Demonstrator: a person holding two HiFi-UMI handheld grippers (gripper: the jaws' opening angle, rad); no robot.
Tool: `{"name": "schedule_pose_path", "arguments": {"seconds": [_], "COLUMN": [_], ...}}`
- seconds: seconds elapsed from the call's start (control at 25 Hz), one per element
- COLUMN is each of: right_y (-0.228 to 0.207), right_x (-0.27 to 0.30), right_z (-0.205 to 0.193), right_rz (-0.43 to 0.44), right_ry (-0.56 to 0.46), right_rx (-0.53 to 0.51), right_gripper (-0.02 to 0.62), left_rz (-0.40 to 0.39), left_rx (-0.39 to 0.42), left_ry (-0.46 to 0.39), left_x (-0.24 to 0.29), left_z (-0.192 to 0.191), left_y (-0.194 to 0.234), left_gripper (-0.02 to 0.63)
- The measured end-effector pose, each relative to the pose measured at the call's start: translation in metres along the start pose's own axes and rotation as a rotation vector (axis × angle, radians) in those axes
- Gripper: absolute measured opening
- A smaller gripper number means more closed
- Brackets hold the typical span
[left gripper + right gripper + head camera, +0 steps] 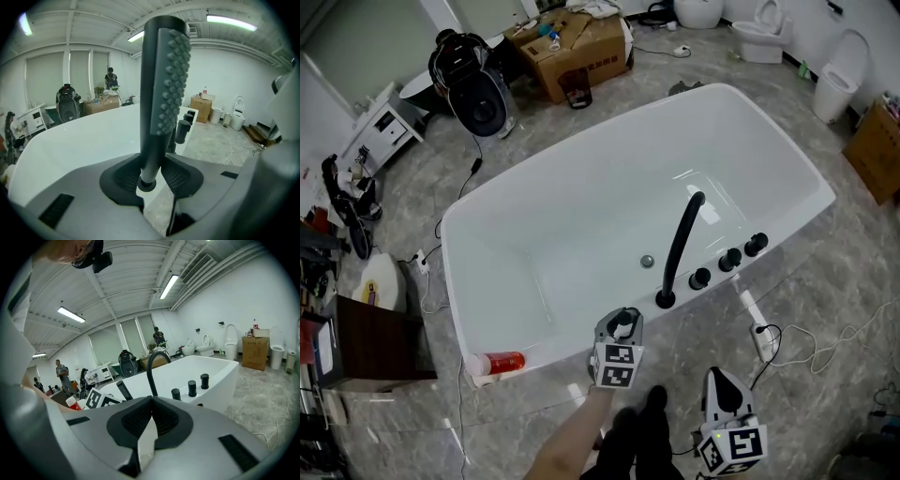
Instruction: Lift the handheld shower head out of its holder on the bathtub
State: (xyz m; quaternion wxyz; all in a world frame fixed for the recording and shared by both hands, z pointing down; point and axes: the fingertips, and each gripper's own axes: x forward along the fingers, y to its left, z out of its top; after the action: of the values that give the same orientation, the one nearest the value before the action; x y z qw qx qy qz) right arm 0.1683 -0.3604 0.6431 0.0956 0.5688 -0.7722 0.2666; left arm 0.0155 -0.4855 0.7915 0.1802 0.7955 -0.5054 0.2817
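The handheld shower head (166,79), a black stick with grey rubber nubs down one side, stands upright between the jaws of my left gripper (152,174), which is shut on its lower stem. In the head view, the left gripper (621,328) hovers over the near rim of the white bathtub (581,141), left of the black spout (680,248). The shower head (124,390) also shows in the right gripper view, slanting up above the left gripper's marker cube. My right gripper (149,401) is shut with nothing in it and sits lower right (719,380), off the tub. The holder is hidden.
Three black knobs (729,260) line the rim right of the spout. A red bottle (499,362) lies on the tub's near left corner. A white cable (806,347) runs over the floor at the right. A cardboard box (581,47) and toilets (759,37) stand beyond the tub.
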Motion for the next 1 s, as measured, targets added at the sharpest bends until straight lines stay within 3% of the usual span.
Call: {"name": "schedule_pose_path", "arguments": {"seconds": [1.0], "right_y": [0.083], "right_x": [-0.094], "right_z": [0.074], "right_rz": [0.025], "right_ry": [-0.148], "right_rx": [-0.044], "right_gripper": [0.008], "left_rz": [-0.058], "left_rx": [0.139], "left_ry": [-0.12], "left_x": [-0.185], "left_z": [0.119], "left_y": [-0.022], "left_gripper": [0.152]}}
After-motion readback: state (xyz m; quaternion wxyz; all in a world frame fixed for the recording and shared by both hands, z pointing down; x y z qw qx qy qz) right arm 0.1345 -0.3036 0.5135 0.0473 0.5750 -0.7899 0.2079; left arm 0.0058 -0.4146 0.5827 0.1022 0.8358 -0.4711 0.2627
